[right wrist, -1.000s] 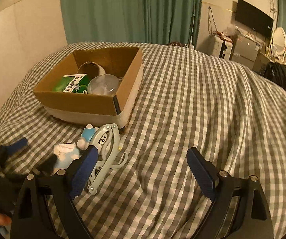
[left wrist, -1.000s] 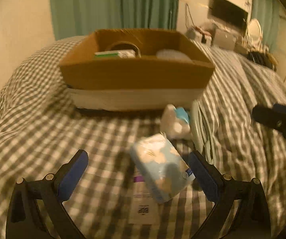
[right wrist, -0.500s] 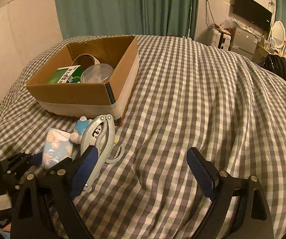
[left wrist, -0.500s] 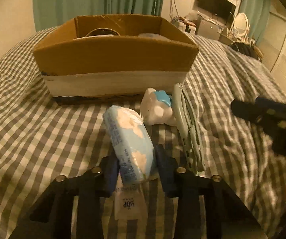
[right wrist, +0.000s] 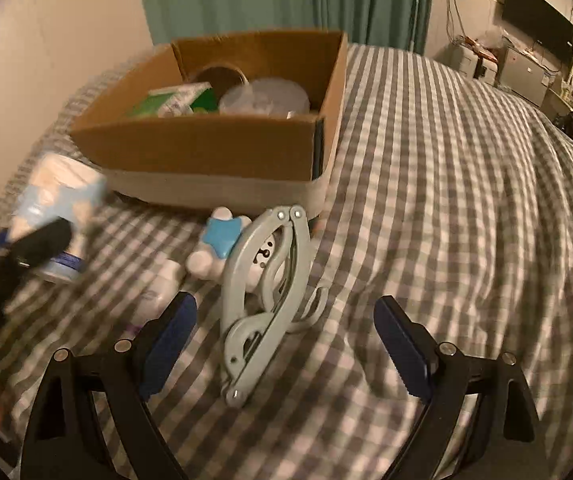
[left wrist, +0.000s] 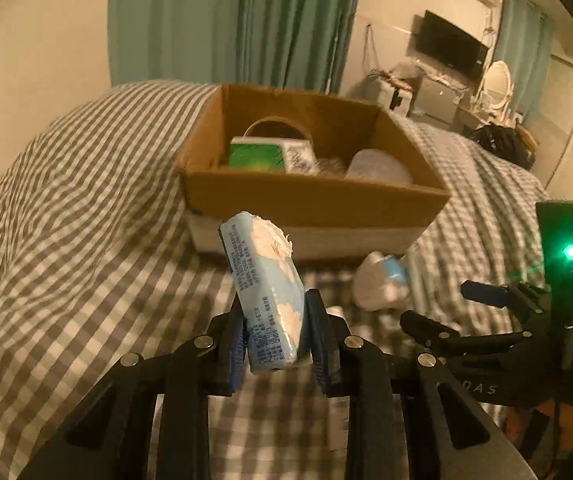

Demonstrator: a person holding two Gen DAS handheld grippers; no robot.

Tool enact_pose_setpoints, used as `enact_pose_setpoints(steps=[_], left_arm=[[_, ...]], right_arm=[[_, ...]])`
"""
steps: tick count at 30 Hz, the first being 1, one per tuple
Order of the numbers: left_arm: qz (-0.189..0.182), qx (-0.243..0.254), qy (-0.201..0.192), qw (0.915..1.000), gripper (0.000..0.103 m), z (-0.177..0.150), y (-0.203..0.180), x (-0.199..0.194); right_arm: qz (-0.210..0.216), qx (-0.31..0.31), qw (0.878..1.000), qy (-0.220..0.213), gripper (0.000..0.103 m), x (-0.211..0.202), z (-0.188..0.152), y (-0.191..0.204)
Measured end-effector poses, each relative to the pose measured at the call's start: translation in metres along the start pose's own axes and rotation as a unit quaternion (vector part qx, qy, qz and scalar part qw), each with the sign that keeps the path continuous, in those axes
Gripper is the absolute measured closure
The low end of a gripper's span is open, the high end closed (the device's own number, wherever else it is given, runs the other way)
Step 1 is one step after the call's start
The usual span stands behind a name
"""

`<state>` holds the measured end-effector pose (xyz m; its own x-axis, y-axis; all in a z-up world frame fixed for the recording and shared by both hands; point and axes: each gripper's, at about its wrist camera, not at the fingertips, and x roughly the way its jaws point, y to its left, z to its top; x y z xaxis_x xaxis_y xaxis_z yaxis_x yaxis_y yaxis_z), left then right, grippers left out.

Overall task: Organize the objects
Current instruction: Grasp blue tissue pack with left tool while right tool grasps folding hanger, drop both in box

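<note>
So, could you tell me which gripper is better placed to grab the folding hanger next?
Right. The right gripper is open with the grey folding hanger lying between its fingers on the bed, while the left gripper is shut on the tissue pack.

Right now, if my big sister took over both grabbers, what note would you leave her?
Left gripper: shut on the blue tissue pack, lifted off the bed in front of the cardboard box.
Right gripper: open, holding nothing, low over the folding hanger.
Done: a green packet, a tape roll and a clear lid sit in the box.
Left: drop the tissue pack in; then the hanger, the white-and-blue toy and the small white tube on the checked bedcover.
</note>
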<state>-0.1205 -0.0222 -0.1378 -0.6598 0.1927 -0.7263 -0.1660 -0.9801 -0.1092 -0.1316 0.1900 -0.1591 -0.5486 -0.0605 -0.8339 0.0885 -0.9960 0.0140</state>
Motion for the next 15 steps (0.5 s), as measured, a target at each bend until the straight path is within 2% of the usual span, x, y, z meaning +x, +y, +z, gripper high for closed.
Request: enact_pose_setpoints(steps=[2,5,9,11,12,15], left_arm=[[0.006,-0.001,0.008,1.0,0.075,-0.005,0.003,0.009],[0.003,-0.002,0.018,0.9998,0.075,-0.009,0.005,0.016],[0.006,0.004,0.02,0.9998,0.075,-0.011,0.002,0.017],[0.016,0.007,0.022,0.9996,0.075,-0.015,0.0,0.019],[0.02,0.009,0.024,0.9995,0.075,-0.016,0.001,0.021],[0.029,0.013,0.028,0.9991,0.075,-0.021,0.0,0.02]], right_arm=[[0.002,-0.005,1.0,0.008,0.016,0.007,-0.001,0.004],[0.0,-0.02,1.0,0.017,0.029,0.013,-0.003,0.011],[0.001,-0.026,0.999,0.026,0.058,0.015,-0.006,0.012],[-0.011,-0.029,0.999,0.015,0.065,0.009,-0.009,0.011],[-0.019,-0.034,0.999,0.01,0.072,0.007,-0.01,0.012],[-0.032,-0.035,0.999,-0.004,0.079,-0.004,-0.013,0.008]])
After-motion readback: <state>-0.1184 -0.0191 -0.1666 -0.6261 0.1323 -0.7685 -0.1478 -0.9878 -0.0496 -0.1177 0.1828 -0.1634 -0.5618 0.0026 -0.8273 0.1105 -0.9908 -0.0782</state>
